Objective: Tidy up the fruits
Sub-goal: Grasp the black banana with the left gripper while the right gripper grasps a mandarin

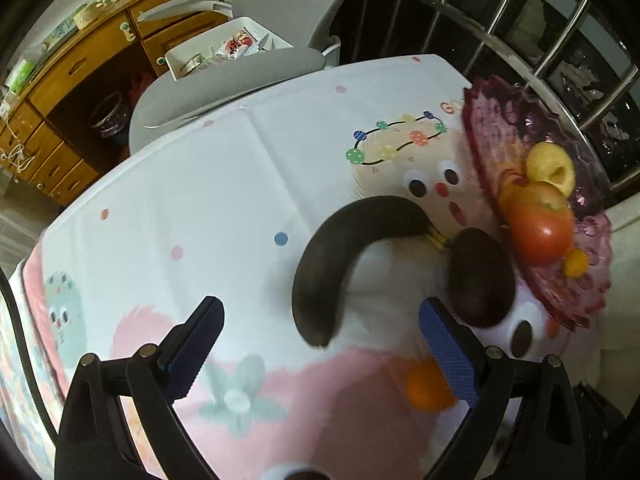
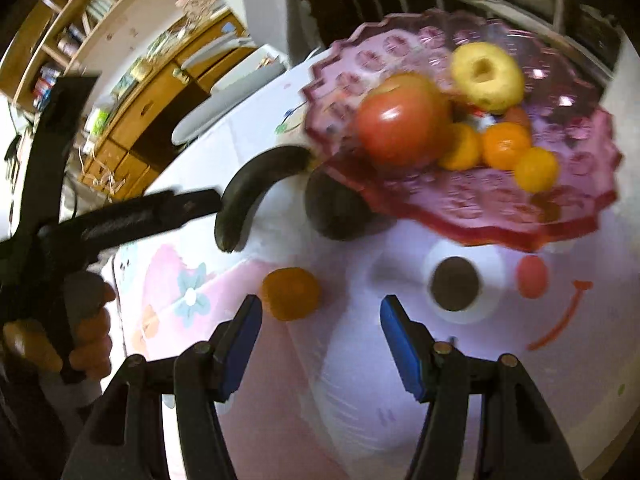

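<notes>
A pink glass fruit plate (image 2: 480, 216) (image 1: 500, 120) holds a red apple (image 2: 400, 124) (image 1: 540, 232), a yellow apple (image 2: 486, 76) (image 1: 550, 166) and several small oranges (image 2: 506, 146). On the cloth beside it lie a blackened banana (image 1: 332, 264) (image 2: 256, 188), a dark round fruit (image 1: 480, 280) (image 2: 336, 208) and a loose orange (image 1: 428, 388) (image 2: 290, 294). My left gripper (image 1: 320, 344) is open, with the banana's tip between its fingers. My right gripper (image 2: 320, 336) is open and empty, just right of the loose orange.
The table carries a white and pink cartoon cloth (image 1: 224, 200). A grey chair (image 1: 224, 84) stands at the far edge, with a wooden desk (image 1: 80, 80) behind. Metal window bars (image 1: 520, 20) run behind the plate. The left gripper's body (image 2: 120, 216) shows in the right wrist view.
</notes>
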`<move>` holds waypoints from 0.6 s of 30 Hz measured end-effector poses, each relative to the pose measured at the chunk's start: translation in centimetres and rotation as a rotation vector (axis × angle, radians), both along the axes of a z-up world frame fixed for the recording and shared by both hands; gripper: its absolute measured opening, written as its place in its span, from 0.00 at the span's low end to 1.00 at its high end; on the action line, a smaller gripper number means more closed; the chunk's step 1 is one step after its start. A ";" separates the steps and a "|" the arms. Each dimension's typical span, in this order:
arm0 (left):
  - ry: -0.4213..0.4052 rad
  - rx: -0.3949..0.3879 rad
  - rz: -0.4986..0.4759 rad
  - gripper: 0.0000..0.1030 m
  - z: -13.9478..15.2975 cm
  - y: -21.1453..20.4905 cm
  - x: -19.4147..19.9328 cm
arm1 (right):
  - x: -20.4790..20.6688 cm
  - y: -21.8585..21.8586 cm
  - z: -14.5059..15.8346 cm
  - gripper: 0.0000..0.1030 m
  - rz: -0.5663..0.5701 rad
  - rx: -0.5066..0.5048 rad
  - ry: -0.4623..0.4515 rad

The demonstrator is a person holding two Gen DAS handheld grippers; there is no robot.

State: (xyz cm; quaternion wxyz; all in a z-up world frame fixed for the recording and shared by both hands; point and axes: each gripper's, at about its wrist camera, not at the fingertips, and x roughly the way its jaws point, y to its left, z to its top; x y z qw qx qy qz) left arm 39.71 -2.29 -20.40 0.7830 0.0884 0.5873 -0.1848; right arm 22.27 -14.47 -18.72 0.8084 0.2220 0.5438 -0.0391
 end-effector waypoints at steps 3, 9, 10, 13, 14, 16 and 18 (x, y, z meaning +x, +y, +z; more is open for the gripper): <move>-0.015 0.010 -0.001 0.95 -1.6 -0.1 1.1 | 0.9 1.8 -1.1 0.60 0.058 -0.016 -0.001; -0.077 0.017 0.006 0.94 -3.7 -0.1 1.9 | 2.1 5.1 -2.4 0.60 0.188 -0.135 -0.015; -0.081 0.018 0.005 0.93 -4.0 -0.2 1.9 | 2.2 5.5 -2.5 0.60 0.207 -0.166 -0.020; -0.088 0.017 0.006 0.88 -4.8 0.0 2.2 | 2.5 6.4 -2.9 0.60 0.241 -0.222 -0.031; -0.091 0.015 0.006 0.87 -5.0 0.0 2.2 | 2.6 6.6 -3.1 0.60 0.252 -0.239 -0.034; -0.099 0.009 -0.003 0.82 -5.2 0.0 2.3 | 2.8 6.8 -3.5 0.60 0.261 -0.271 -0.032; -0.108 0.007 -0.009 0.76 -5.5 0.1 2.3 | 2.9 6.9 -4.0 0.60 0.260 -0.289 -0.018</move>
